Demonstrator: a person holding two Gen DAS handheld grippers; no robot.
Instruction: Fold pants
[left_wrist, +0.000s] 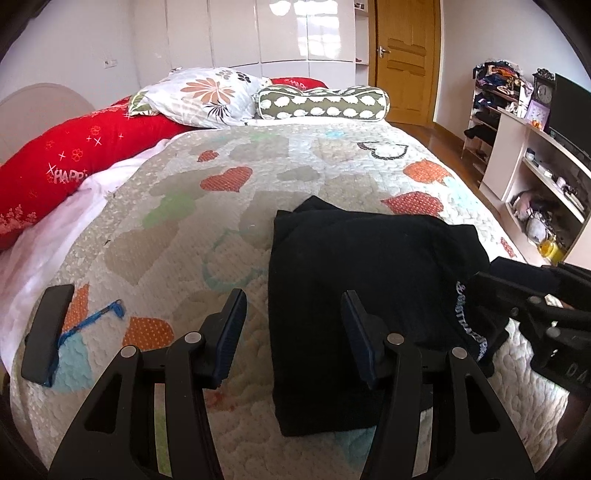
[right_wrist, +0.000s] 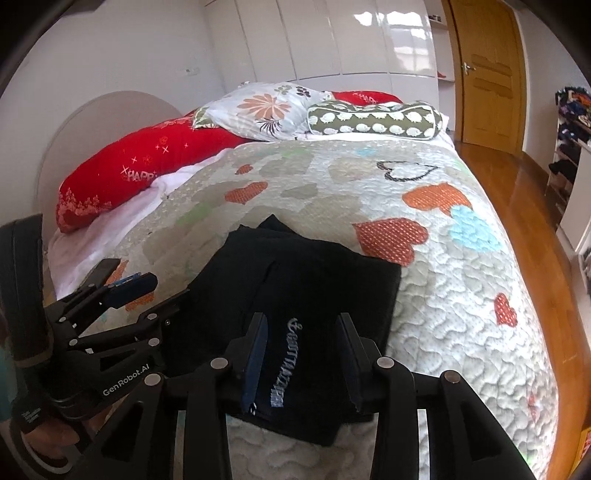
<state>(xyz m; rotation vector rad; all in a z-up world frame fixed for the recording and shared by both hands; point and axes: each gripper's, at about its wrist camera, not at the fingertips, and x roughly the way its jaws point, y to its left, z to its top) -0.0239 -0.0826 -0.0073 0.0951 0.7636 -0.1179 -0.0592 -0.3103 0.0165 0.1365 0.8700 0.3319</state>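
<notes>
Black gripper fingers fill the foreground of both wrist views. On the left gripper (left_wrist: 293, 332) the jaws stand wide apart with nothing between them, one finger over the quilt (left_wrist: 258, 177) and the other over the left edge of the pants (left_wrist: 369, 266). On the right gripper (right_wrist: 301, 363) the jaws are also spread wide and empty, hanging above the white lettering on the pants (right_wrist: 295, 280). These black pants lie folded into a compact rectangle on the near part of the bed, on the heart-patterned quilt. A dark phone (left_wrist: 48, 332) and a blue strap (left_wrist: 94, 319) lie to their left. Red, floral and green pillows line the far end.
</notes>
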